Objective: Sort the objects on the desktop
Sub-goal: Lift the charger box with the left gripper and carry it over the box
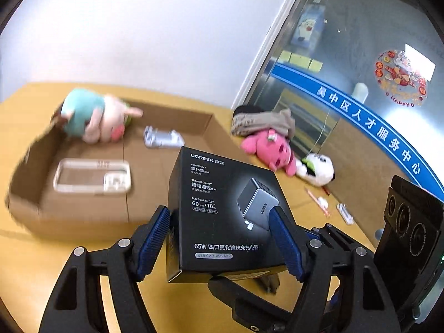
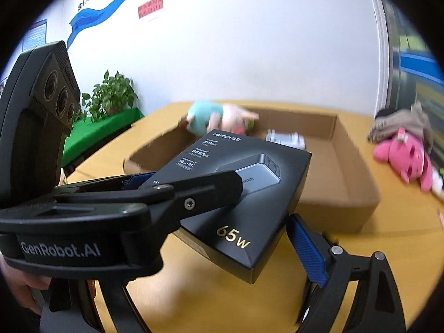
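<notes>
The left gripper [image 1: 222,238] is clamping the black rectangular cardboard charger box [image 1: 222,211] between its blue ribbed pads [image 1: 154,238], one pad on each side wall, and the box is riding above the yellow-tan wooden table [image 1: 33,272], tilted, just short of the shallow open brown cardboard tray [image 1: 25,194]. The right gripper [image 2: 280,238] is sitting around the same box from the other side; in its own view only one blue pad [image 2: 305,249] is showing, just beside the box's corner, and the other finger is hidden behind the left tool, so I cannot tell whether it is pressing or merely bracketing.

The risk I am seeing: the box is smooth and glossy and the left pads are holding it low on its body, so it could be pivoting or sliding out if the two tools are pulling in different directions; the tools are crowding each other and a bump could be knocking the grip loose. Inside the tray a teal and pink plush toy [image 1: 91,116], a clear phone case [image 1: 91,176] and a small silvery packet [image 1: 162,138] are lying, so a careless drop could be landing on the case. The pink plush pig [image 1: 267,149] and the white plush [image 1: 319,169] are waiting outside on the table; a wide swing could be sweeping them off.
</notes>
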Demonstrator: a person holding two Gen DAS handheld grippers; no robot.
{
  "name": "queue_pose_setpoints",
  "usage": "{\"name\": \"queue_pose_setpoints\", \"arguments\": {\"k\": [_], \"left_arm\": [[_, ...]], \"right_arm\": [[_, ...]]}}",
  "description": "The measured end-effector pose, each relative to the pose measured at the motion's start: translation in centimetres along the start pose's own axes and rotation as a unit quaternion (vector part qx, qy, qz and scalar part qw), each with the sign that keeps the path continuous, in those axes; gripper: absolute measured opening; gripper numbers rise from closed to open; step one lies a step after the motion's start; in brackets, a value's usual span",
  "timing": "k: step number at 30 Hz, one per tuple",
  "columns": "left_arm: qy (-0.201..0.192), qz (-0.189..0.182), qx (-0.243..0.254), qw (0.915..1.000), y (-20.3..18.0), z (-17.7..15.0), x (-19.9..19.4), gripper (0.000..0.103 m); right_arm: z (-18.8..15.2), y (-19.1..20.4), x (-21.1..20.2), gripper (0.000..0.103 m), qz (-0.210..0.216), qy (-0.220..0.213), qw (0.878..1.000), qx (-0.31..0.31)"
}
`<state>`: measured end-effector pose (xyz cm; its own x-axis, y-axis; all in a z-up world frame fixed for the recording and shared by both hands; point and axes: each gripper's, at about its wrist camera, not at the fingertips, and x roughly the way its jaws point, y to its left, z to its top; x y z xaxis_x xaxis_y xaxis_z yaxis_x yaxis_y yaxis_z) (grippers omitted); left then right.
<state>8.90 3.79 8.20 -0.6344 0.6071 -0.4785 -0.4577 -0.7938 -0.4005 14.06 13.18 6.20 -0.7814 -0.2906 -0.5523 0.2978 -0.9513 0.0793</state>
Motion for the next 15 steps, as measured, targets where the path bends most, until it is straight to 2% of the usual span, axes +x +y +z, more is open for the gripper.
{"name": "queue_pose_setpoints", "arguments": {"k": [9,15], "left_arm": [[-0.010,0.014,0.018,0.9997,0.1,8.3,3.3,0.077],[0.021,0.027,-0.006,0.9994,2.8,11.0,8.3,0.077]], "right_arm": [[8.0,-3.2,2.3,0.091,0.009,-0.018,1.000,-0.013],[11.3,-5.9,7.5,0.091,0.026,0.015,1.000,-0.004]]}}
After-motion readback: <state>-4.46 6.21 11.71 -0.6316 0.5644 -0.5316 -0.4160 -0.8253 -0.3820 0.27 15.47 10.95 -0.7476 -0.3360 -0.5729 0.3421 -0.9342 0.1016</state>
